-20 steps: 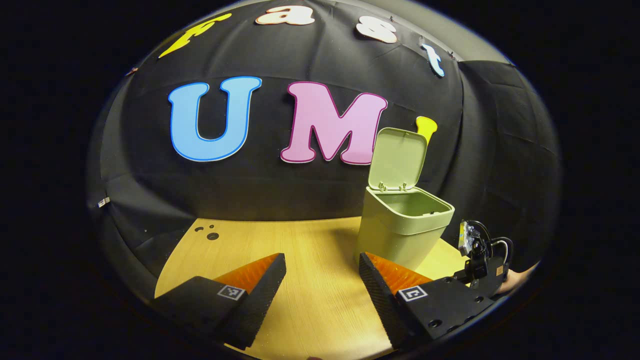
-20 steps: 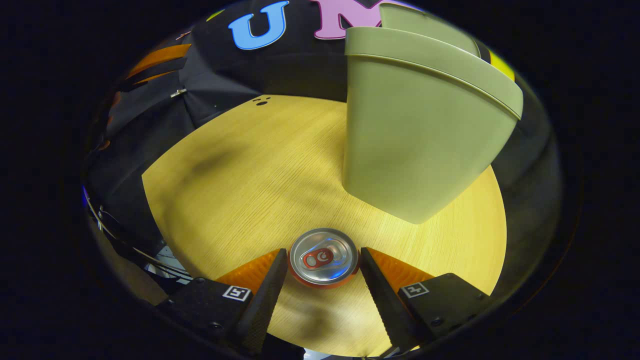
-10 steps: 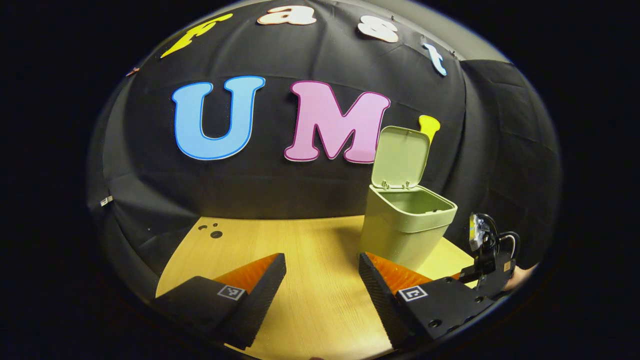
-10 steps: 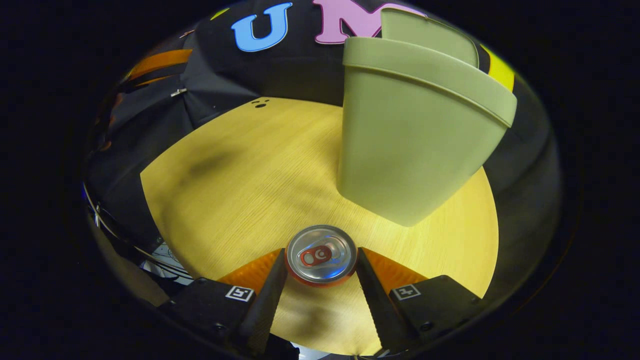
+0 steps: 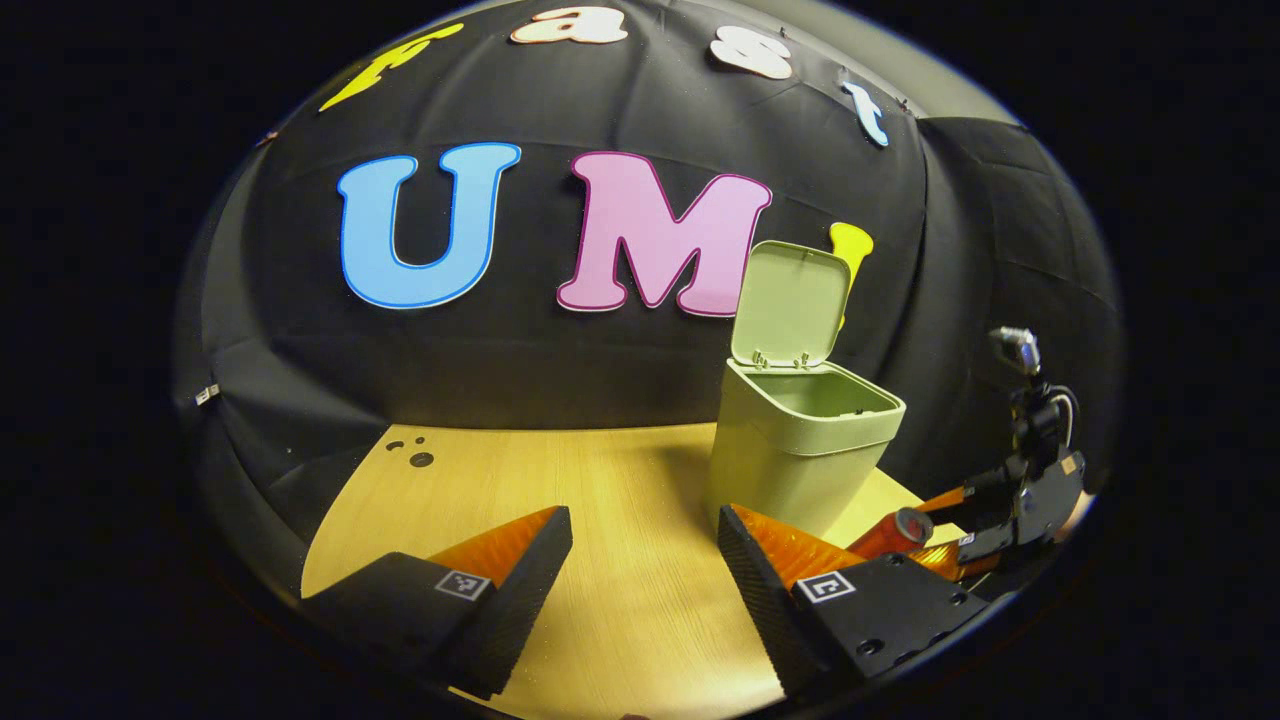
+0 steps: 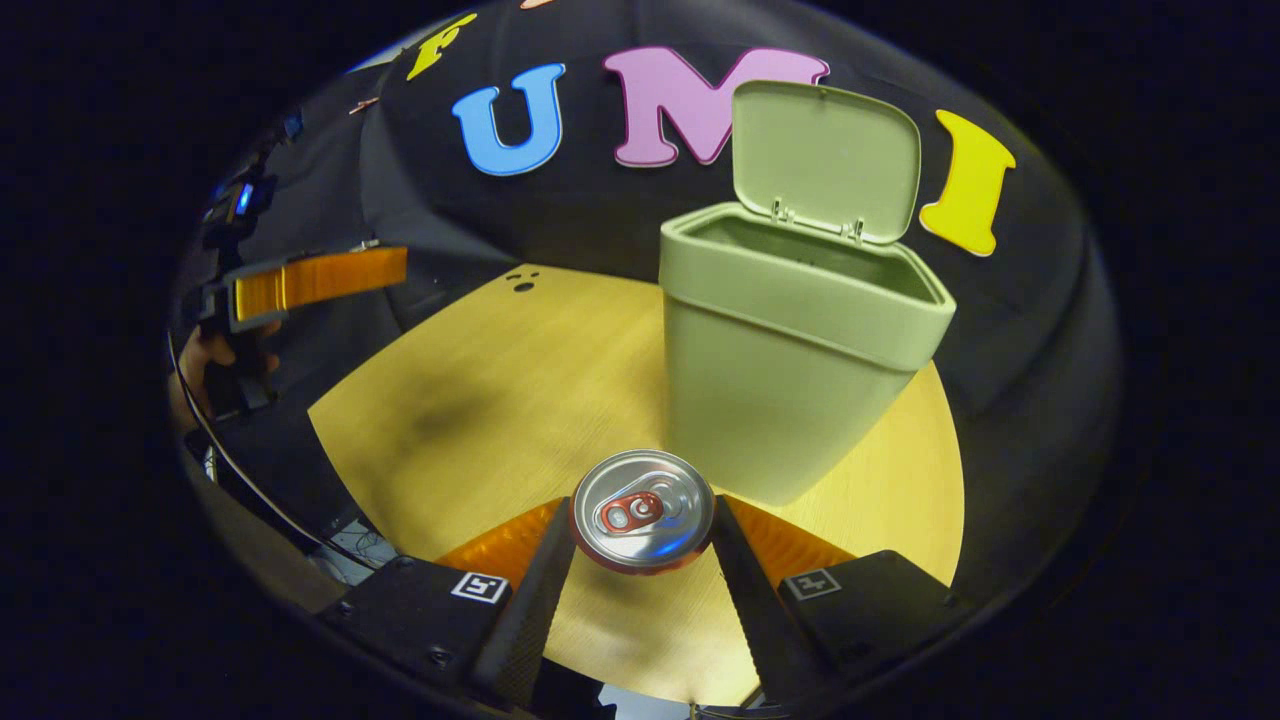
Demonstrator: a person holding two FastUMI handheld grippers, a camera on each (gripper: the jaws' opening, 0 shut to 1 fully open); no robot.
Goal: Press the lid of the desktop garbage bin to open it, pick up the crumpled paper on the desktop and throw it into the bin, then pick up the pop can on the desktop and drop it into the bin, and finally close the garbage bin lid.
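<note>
- Smooth metal: the pop can [image 6: 642,510] sits upright, clamped by my right tool [image 6: 640,560], near the green bin [image 6: 790,340]; it could slip.
- The can may strike the rim under the open lid [image 6: 825,160].
- My left tool [image 5: 645,560] stands apart, empty, above the worktop [image 5: 620,500].

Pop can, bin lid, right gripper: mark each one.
pop can [image 6: 641,508], right gripper view, on its silver top
bin lid [image 6: 826,160], right gripper view, on the raised lid's inner face
right gripper [image 6: 641,545], right gripper view, midway between its fingertips, gripping the can
</note>
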